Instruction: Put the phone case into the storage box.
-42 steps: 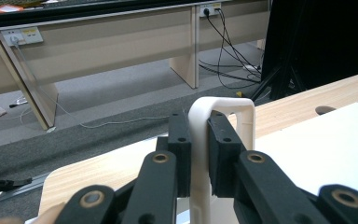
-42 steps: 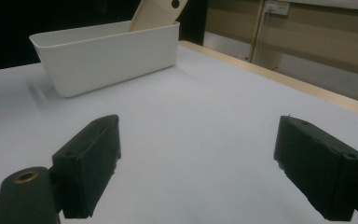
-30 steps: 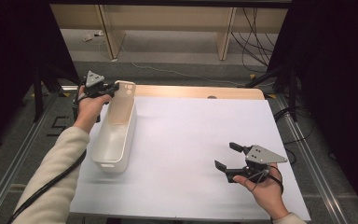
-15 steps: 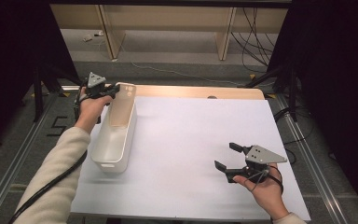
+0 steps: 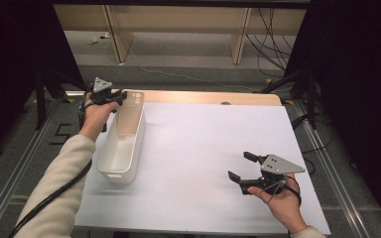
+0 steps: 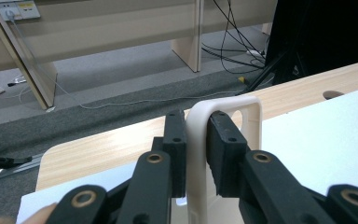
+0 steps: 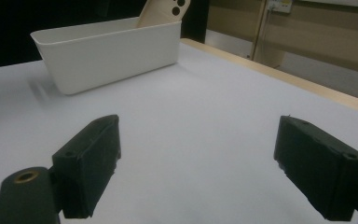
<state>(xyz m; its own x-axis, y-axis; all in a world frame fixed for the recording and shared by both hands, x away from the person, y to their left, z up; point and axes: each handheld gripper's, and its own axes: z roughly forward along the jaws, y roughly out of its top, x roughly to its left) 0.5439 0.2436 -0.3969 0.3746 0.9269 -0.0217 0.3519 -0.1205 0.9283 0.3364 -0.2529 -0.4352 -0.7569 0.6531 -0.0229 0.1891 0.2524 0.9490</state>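
Cream plastic, the phone case [image 5: 129, 115] stands tilted at the far end of the white bin [image 5: 121, 148], upper left of the high view. The left gripper [image 5: 110, 99] has its jaws on the case's edge; they have just been easing open, pads close against it. The right gripper [image 5: 248, 168], lower right over the white table [image 5: 203, 139], has wide, empty jaws.

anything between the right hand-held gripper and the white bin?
Nothing: bare white table cover runs from the right hand-held gripper to the white bin in the right gripper view; the high view agrees.
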